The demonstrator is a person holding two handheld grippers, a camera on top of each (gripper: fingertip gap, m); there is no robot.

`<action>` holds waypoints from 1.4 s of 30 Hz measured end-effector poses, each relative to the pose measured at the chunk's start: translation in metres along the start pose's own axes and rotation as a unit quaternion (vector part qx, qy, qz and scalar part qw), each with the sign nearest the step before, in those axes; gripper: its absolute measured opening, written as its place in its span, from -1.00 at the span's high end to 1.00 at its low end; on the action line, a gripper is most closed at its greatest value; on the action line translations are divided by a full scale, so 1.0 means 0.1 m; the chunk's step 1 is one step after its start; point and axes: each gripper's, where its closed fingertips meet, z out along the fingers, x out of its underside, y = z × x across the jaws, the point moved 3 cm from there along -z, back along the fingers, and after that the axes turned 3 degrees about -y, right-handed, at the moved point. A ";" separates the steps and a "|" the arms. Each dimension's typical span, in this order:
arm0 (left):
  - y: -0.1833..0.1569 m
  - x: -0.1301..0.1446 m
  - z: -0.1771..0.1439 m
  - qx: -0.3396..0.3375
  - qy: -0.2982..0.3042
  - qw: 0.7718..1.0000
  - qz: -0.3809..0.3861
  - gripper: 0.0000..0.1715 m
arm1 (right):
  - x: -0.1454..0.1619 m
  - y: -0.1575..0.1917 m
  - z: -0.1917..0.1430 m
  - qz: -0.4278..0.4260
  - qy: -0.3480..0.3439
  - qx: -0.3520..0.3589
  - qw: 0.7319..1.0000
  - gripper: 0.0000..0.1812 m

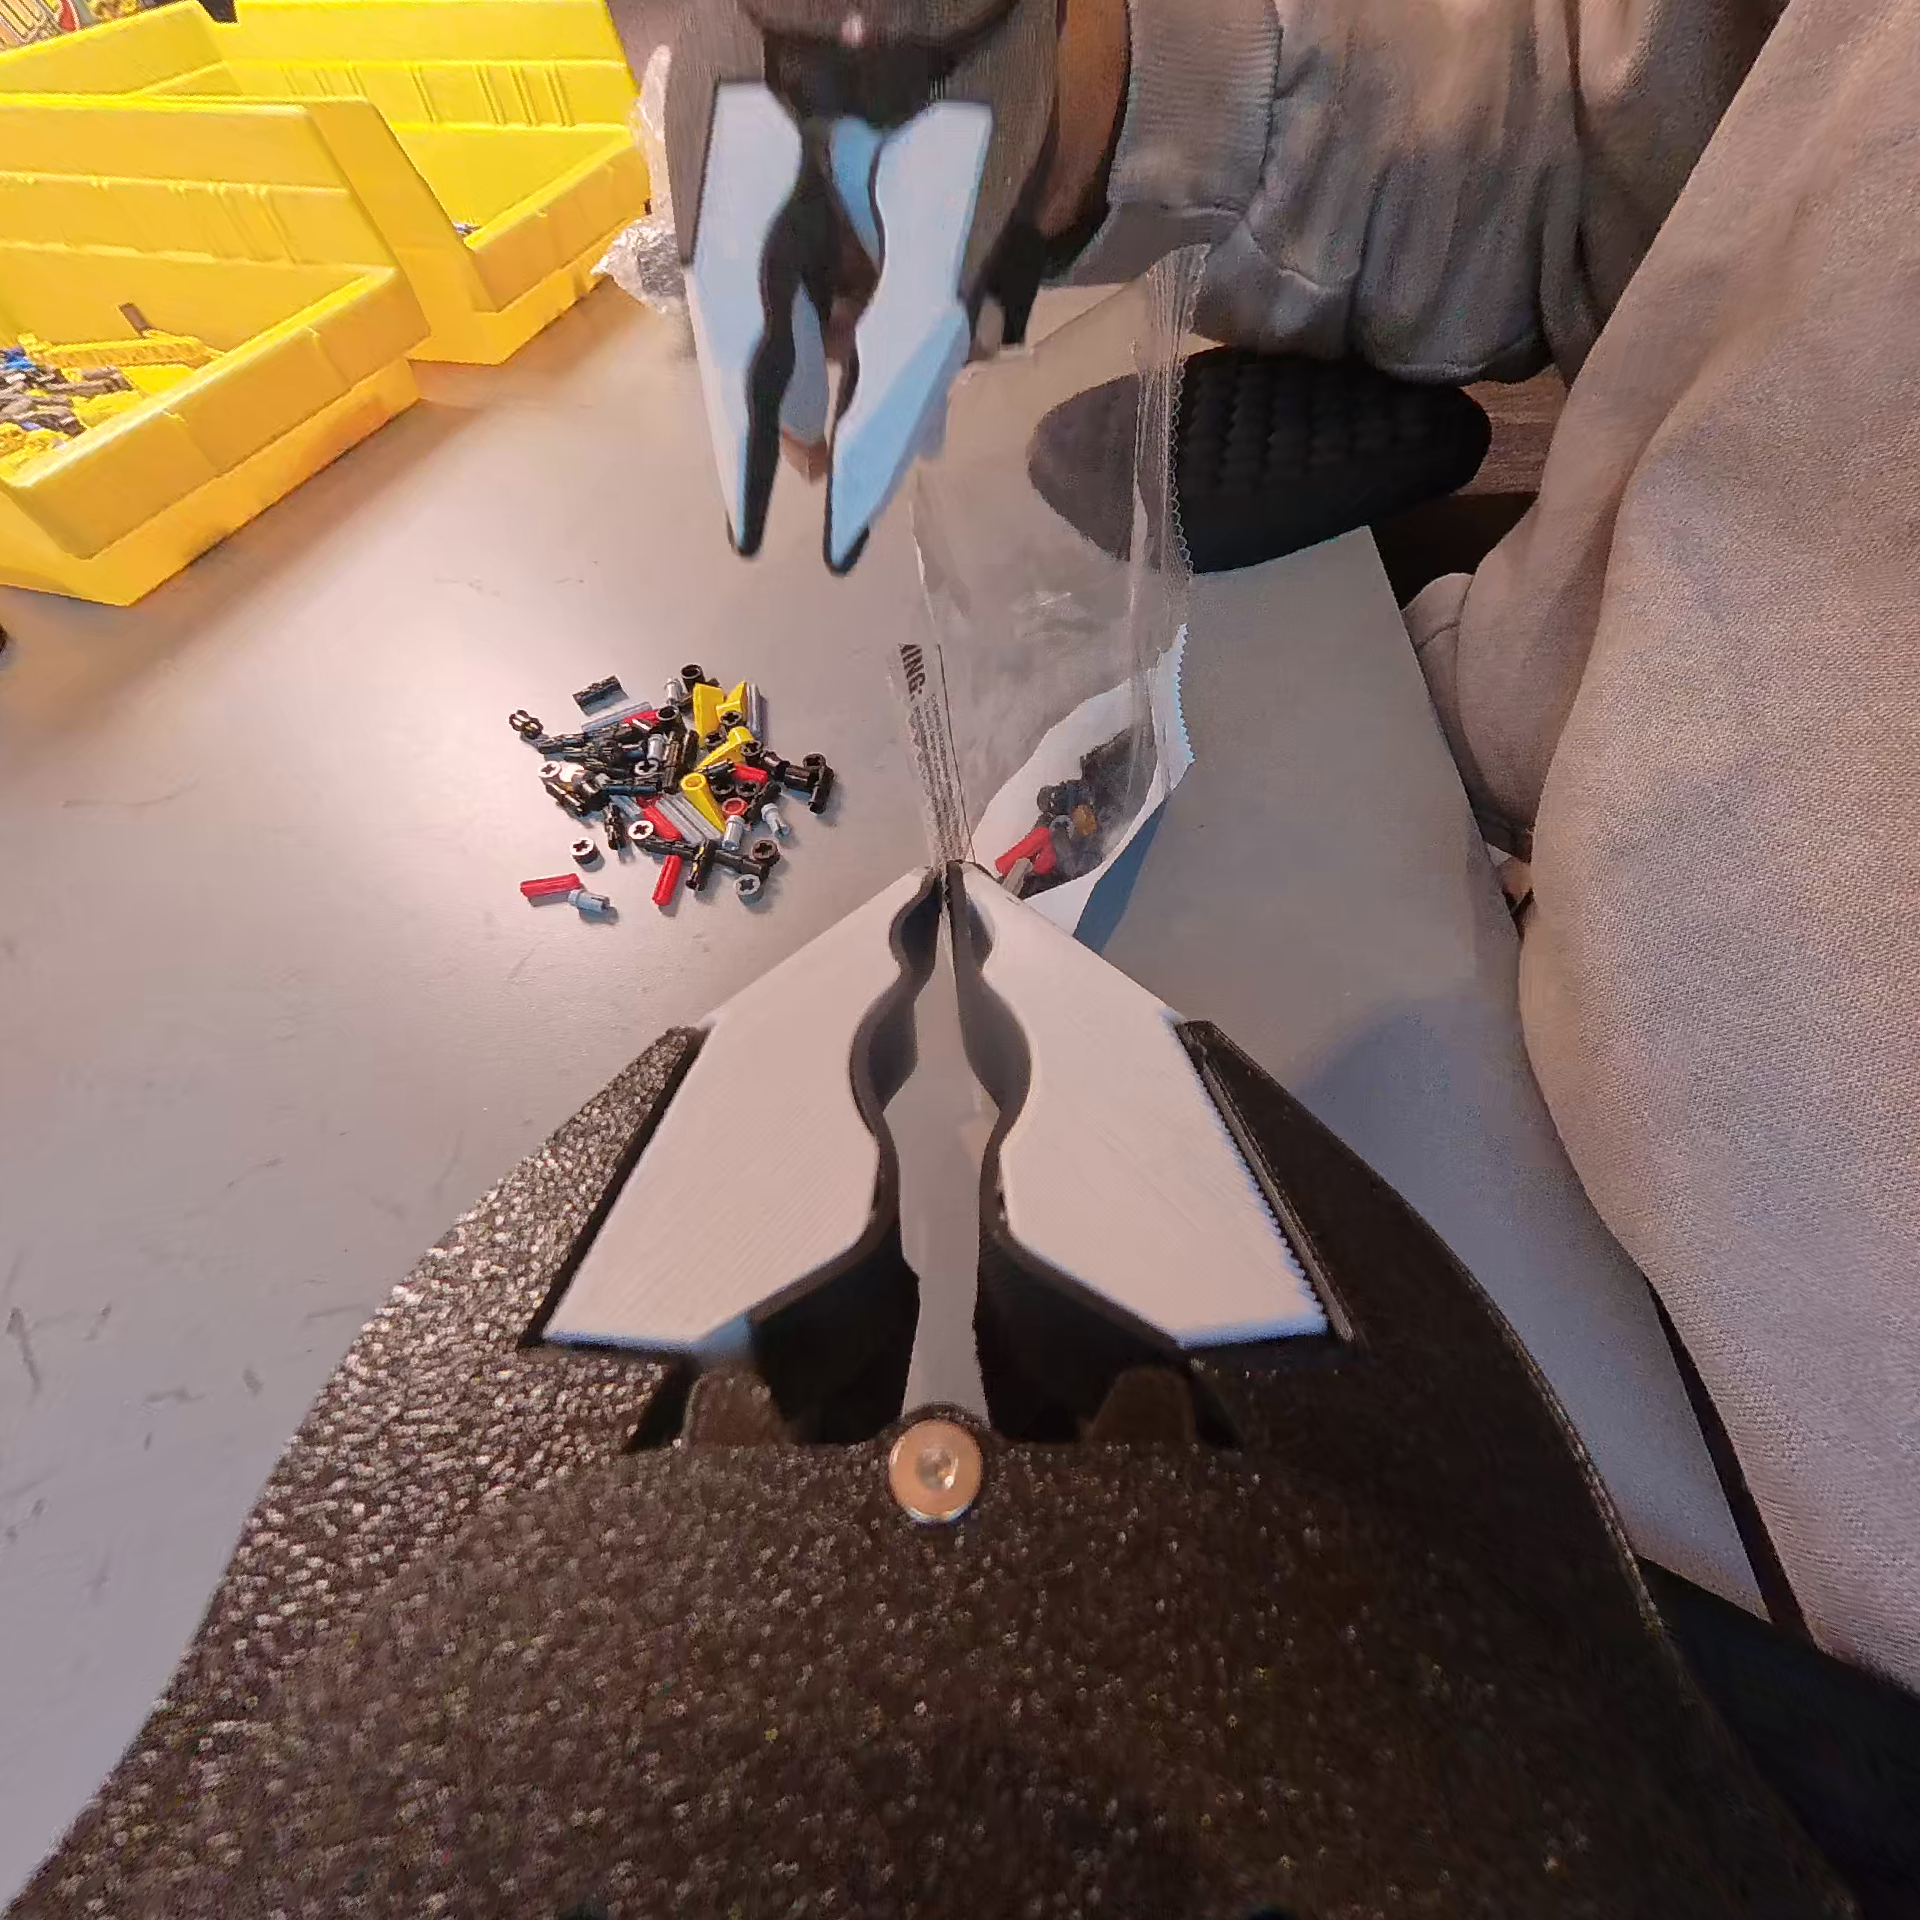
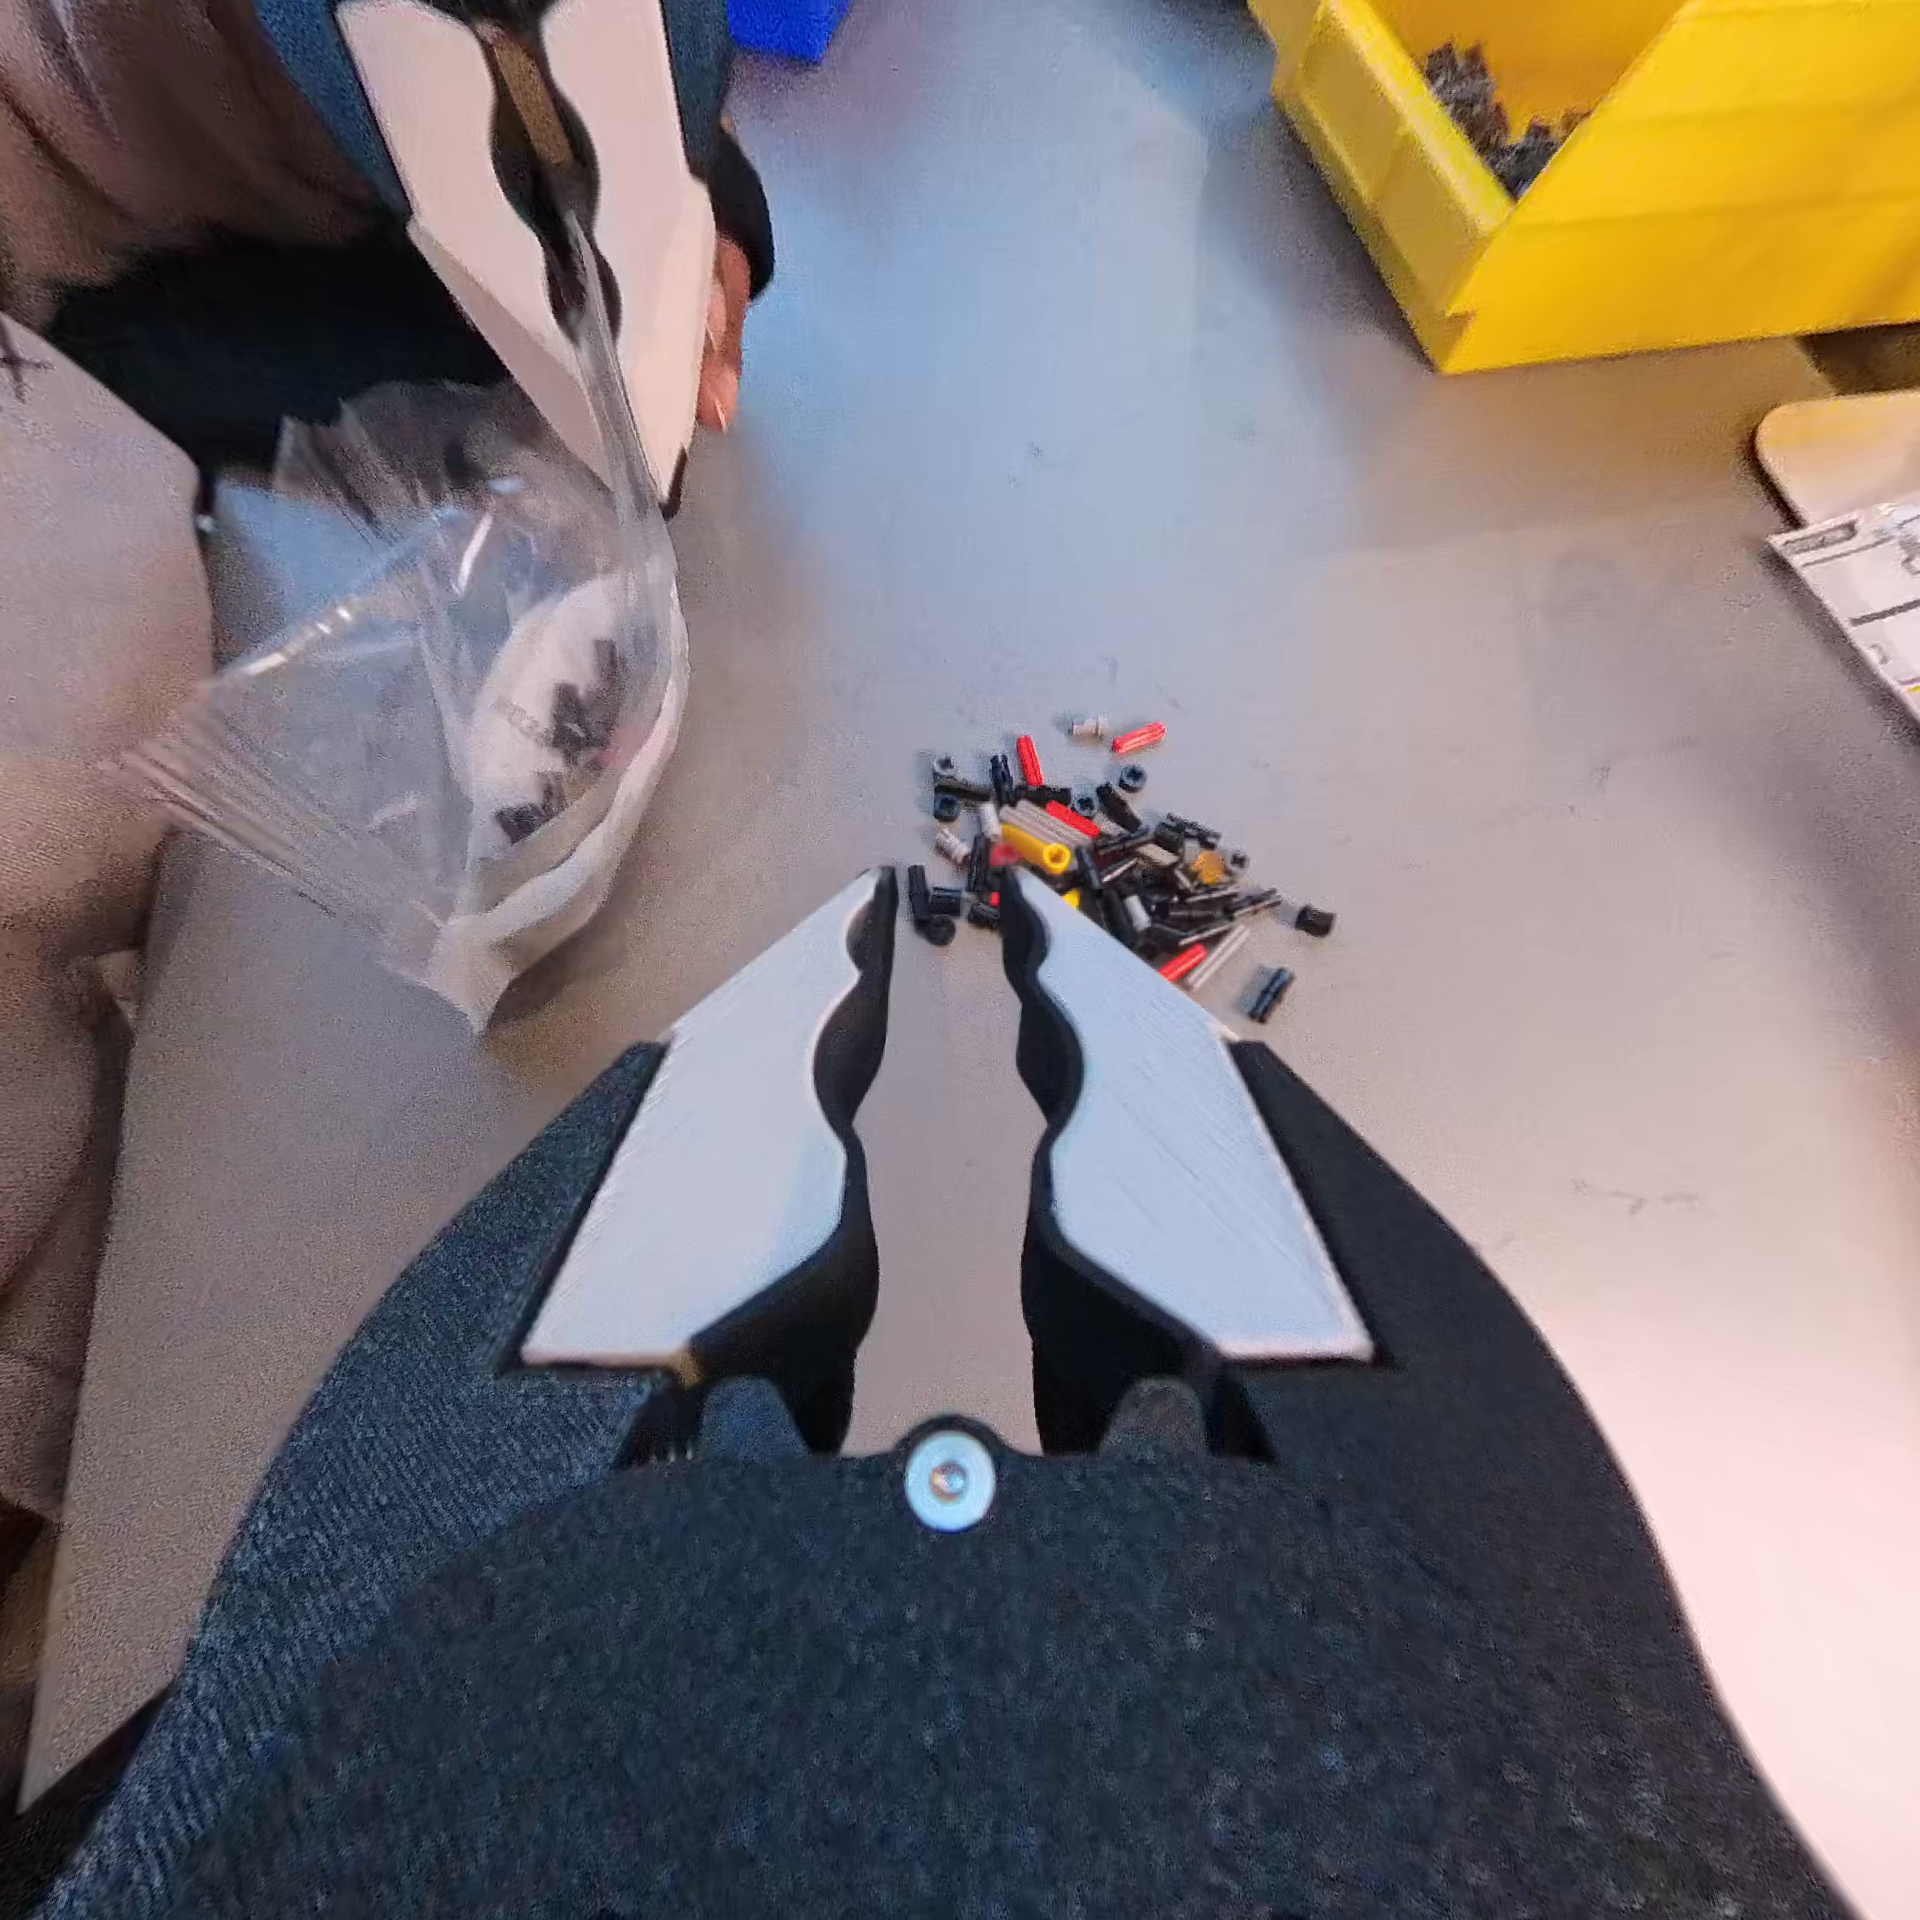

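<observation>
Closest to the left wrist camera, the left gripper (image 1: 948, 875) has its white fingers pressed together on the edge of a clear plastic bag (image 1: 1049, 665); the film rises out of the pinch and hangs to the right, with a small clump of black and red parts (image 1: 1070, 821) still lying in its lower corner, near the table's edge and the person's grey trousers. In the right wrist view that same bag (image 2: 447, 675) sags from the left gripper (image 2: 582, 260) at the upper left, blurred.

The right gripper (image 2: 948, 883) has its jaws spread with nothing between them, and hovers over the grey table (image 2: 1143, 499). Just past its fingertips lies a loose heap of small plastic building pieces (image 2: 1112, 862), black, red, yellow and grey pins and connectors; the heap spreads ahead and to the right of the jaws, its long axis running from the upper left to the lower right. The right gripper is by far the nearer to this heap; the bag sits well apart, to its left. From the left wrist view the heap (image 1: 675, 790) lies left of the pinched bag, with the right gripper (image 1: 795, 540) above it.

Farther off, yellow plastic storage bins (image 1: 208, 312) stand at the table's back; one of these bins (image 2: 1621, 187) holds dark small parts. A printed paper sheet (image 2: 1860, 592) lies at the right edge.
</observation>
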 end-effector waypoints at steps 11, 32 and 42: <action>-0.01 0.00 0.00 0.003 0.000 1.000 -0.001 1.00 | 0.36 0.05 0.45 0.020 0.099 -0.006 0.995 0.89; -0.01 0.00 0.00 0.000 0.000 1.000 0.003 1.00 | -0.85 0.42 -0.08 0.015 -0.158 -0.143 0.977 0.74; -0.02 0.00 -0.01 0.003 0.000 1.000 0.001 1.00 | 0.28 0.12 0.41 0.044 0.072 -0.022 0.996 0.82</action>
